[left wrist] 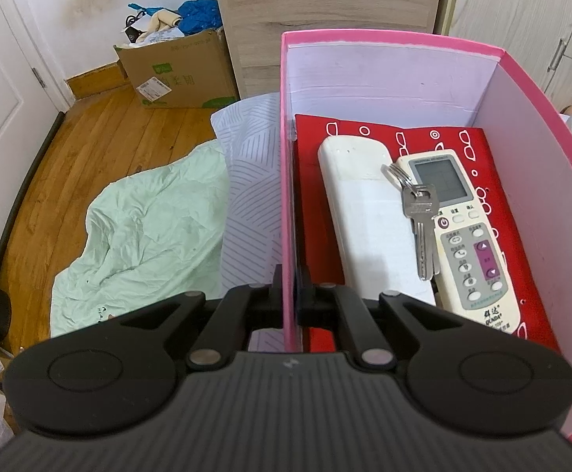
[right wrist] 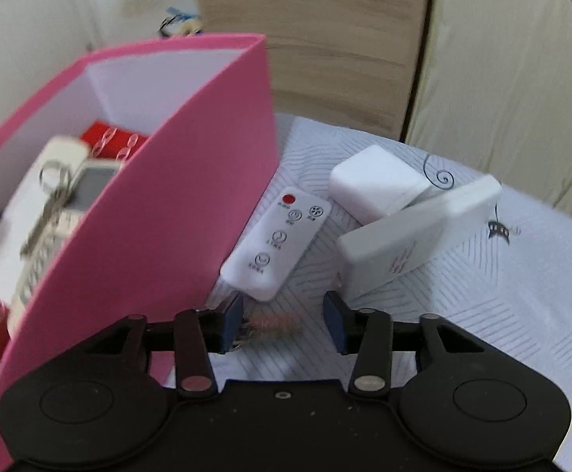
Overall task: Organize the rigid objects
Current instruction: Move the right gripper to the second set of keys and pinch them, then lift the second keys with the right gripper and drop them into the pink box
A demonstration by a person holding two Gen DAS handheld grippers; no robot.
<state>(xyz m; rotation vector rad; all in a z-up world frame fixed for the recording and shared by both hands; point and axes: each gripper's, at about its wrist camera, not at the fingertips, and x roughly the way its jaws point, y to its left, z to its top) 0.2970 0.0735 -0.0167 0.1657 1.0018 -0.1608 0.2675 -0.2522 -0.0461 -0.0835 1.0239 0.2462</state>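
1. Two tools share the work: the left tool [left wrist: 290, 295] is clenched on the left wall of the pink box [left wrist: 287, 181], one finger inside and one outside, while the right tool [right wrist: 283, 324] hangs released, jaws apart, just near of the small white remote [right wrist: 276, 246].
2. One step seems in hand: fetching that small remote, which lies on the patterned white bedsheet [right wrist: 482, 295] just right of the box. It is best straddled across its narrow width near the near end, low enough that both pads meet its sides, since it is thin and smooth and could skid.
3. Steadying the box matters, as its cardboard wall is light and could tip.
4. Counted inside the box: one red packet [left wrist: 309, 204] at the bottom, one long white remote lying face down [left wrist: 364, 212], one air-conditioner remote [left wrist: 470, 244], and one bunch of keys [left wrist: 419, 212] across the two.
5. Counted on the bedsheet: one small remote, one white charger block [right wrist: 376, 183] and one flat white box [right wrist: 415, 232], the latter two touching.
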